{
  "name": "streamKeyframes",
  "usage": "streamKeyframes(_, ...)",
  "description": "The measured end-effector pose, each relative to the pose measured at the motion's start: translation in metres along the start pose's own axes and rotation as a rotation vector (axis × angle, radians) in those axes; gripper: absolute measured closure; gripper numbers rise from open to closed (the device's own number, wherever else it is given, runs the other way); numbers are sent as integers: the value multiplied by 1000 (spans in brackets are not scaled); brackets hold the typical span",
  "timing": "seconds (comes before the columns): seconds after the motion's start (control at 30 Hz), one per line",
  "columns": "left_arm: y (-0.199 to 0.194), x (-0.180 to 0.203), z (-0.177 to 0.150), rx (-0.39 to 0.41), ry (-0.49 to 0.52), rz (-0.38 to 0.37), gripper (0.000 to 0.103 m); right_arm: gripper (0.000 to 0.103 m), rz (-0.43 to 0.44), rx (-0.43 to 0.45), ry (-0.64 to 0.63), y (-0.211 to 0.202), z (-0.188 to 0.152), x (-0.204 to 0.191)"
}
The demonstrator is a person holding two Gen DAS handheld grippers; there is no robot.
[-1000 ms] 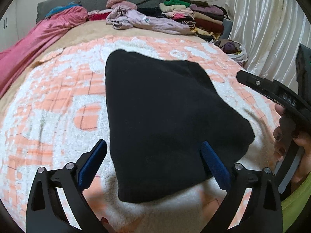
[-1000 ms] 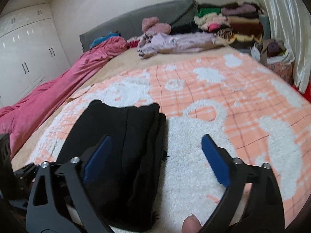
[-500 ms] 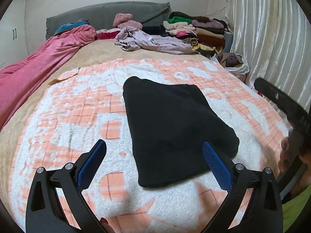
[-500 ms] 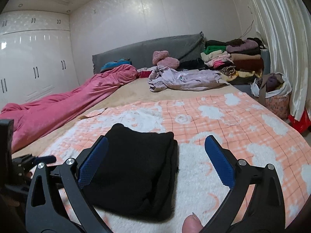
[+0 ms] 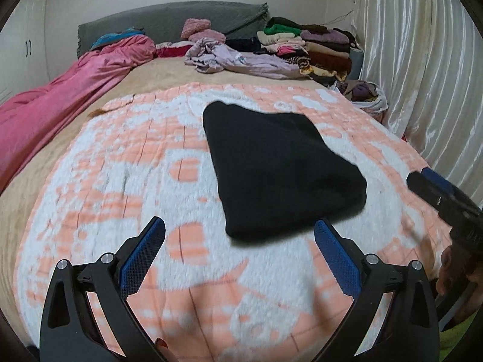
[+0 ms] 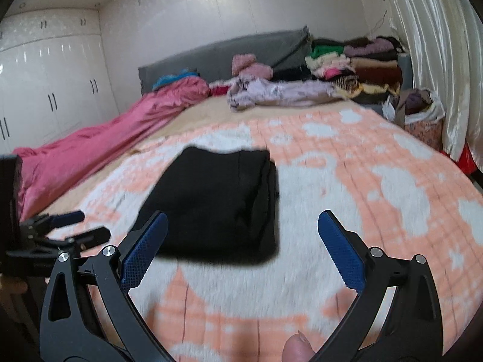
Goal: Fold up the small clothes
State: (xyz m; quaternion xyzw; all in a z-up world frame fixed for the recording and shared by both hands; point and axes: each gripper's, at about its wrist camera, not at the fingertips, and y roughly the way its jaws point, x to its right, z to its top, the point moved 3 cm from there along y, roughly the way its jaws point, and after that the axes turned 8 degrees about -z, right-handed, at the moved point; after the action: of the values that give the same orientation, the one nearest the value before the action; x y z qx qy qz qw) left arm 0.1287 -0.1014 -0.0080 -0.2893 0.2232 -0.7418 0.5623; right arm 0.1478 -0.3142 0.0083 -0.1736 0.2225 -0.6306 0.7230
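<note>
Even, soft indoor light, brightest on the shiny curtain (image 5: 422, 69) at right. Glare streaks the glossy wardrobe doors (image 6: 45, 96). Motion blur smears the near blanket (image 6: 377, 211); fisheye bending and dark corners ring both views.

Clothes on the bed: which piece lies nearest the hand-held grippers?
The folded black garment, alone on the orange-and-white blanket; the lilac garment and stacked clothes lie by the headboard.

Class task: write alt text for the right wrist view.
A folded black garment lies on an orange-and-white fleece blanket, beyond the open, empty right gripper. The left gripper shows at the left edge; stacked folded clothes sit by the grey headboard.
</note>
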Motion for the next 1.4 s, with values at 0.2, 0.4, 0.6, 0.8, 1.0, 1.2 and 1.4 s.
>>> streamKeyframes(0.2,-5,-6,-20,-20,-16,3,4,9,-21,-64,-15,-1,-24,-5)
streamKeyframes(0.4,-9,-11,-31,-27,-40,4,4,9,-48,-102,-20,-2,-37,-5)
streamKeyframes(0.6,-9,-11,-34,-39,-50,4,4,9,-56,-111,-35,-4,-40,-7)
streamKeyframes(0.8,-8,-10,-35,-49,-48,9,4,9,-62,-118,-38,-4,-42,-8)
streamKeyframes(1.0,-11,-11,-34,-46,-52,15,4,9,-67,-119,-37,-5,-43,-8)
streamKeyframes(1.2,-13,-13,-34,-45,-58,16,4,9,-68,-120,-38,-5,-43,-8)
streamKeyframes(1.4,-14,-15,-35,-50,-67,14,4,9,-70,-119,-39,-6,-43,-7)
